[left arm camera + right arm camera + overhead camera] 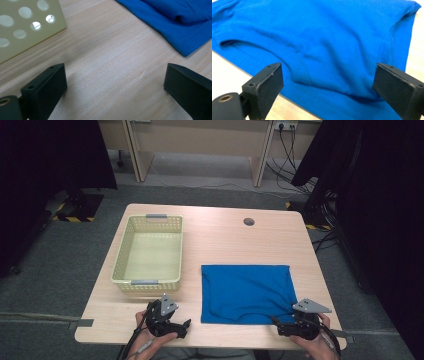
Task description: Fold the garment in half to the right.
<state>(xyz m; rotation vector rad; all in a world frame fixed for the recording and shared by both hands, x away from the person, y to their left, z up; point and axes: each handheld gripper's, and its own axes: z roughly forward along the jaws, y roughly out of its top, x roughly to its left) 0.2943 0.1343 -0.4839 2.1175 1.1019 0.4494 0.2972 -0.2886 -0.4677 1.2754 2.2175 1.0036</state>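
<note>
A blue shirt (246, 292) lies folded and flat on the wooden table (220, 230), on the right side and close to the near edge. Its neck hole faces the person. A pale yellow basket (150, 282) with little round holes in its walls sits on the left side of the table, near the shirt but not touching it. The left gripper (186, 325) rests at the near edge of the table, in front of the basket, held by the person's hand. In the left gripper view its 2 black jaws stand wide apart over bare wood, with nothing between them; a corner of the basket is up on one side and the edge of the shirt is up on the other. The right gripper (275, 320) is at the near right corner of the shirt. In the right gripper view its 2 jaws are also wide apart, with the blue cloth lying in front of them, and they do not pinch it.
</note>
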